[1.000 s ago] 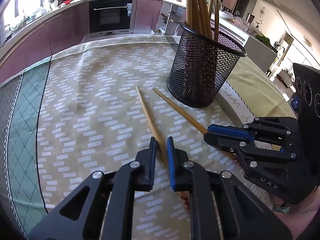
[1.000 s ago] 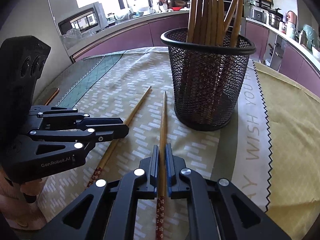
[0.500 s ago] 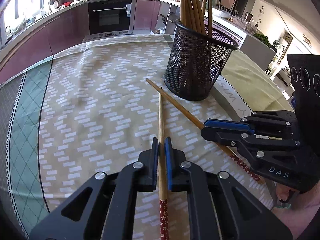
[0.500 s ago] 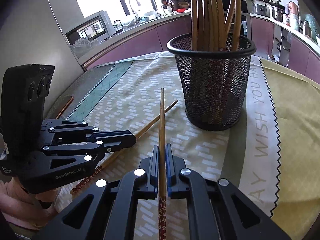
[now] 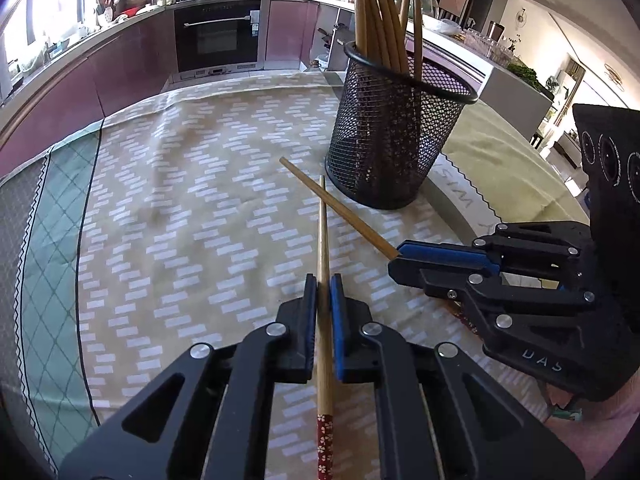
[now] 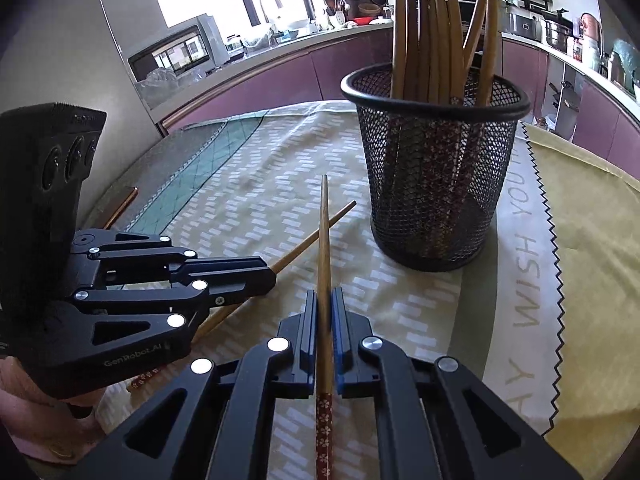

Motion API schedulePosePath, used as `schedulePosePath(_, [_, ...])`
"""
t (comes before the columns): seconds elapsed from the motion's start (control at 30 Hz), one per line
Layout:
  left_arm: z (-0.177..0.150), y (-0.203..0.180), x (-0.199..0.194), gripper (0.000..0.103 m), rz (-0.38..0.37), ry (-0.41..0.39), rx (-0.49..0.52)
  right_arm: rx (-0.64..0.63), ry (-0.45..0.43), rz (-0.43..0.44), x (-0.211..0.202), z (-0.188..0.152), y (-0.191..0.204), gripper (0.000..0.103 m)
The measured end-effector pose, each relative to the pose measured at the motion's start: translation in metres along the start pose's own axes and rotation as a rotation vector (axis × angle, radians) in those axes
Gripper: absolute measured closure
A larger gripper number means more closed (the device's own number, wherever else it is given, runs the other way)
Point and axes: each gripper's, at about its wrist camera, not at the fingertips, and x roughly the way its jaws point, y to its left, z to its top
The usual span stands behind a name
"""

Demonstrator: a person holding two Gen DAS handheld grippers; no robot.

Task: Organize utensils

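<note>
My left gripper (image 5: 323, 285) is shut on a wooden chopstick (image 5: 322, 232) with a red flowered end, its tip pointing towards the black mesh holder (image 5: 394, 136). My right gripper (image 6: 324, 300) is shut on a second such chopstick (image 6: 323, 232), which also points ahead, left of the mesh holder (image 6: 436, 168). Both chopsticks are lifted off the cloth and cross each other near their tips. Several more chopsticks stand upright in the holder. In the left wrist view the right gripper (image 5: 398, 256) is at the right; in the right wrist view the left gripper (image 6: 272, 274) is at the left.
The table wears a beige patterned cloth (image 5: 180, 208) with a green border (image 5: 52, 216) at the left and a yellow-green cloth (image 6: 592, 240) at the right. Kitchen counters and an oven (image 5: 218, 36) stand beyond the table. A phone-like slab (image 6: 120, 206) lies near the far left edge.
The left gripper closed on its chopstick, which had lain loose and slanted between its fingers. Both chopsticks have risen off the cloth, and their tips now cross.
</note>
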Motion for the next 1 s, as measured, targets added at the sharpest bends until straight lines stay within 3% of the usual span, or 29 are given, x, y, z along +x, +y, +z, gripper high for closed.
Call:
schedulePosePath(0.4, [0.019,-0.001,-0.06,0.095,-0.118,-0.138,-0.008,0.024,-0.168,0.075,-0.061,0.013,-0.012,0.097])
schedulePosePath(1.0, [0.045,-0.007,-0.108,0.096,-0.191,-0.292,-0.016,0.007,-0.315,0.055,-0.106,0.036,-0.015,0.097])
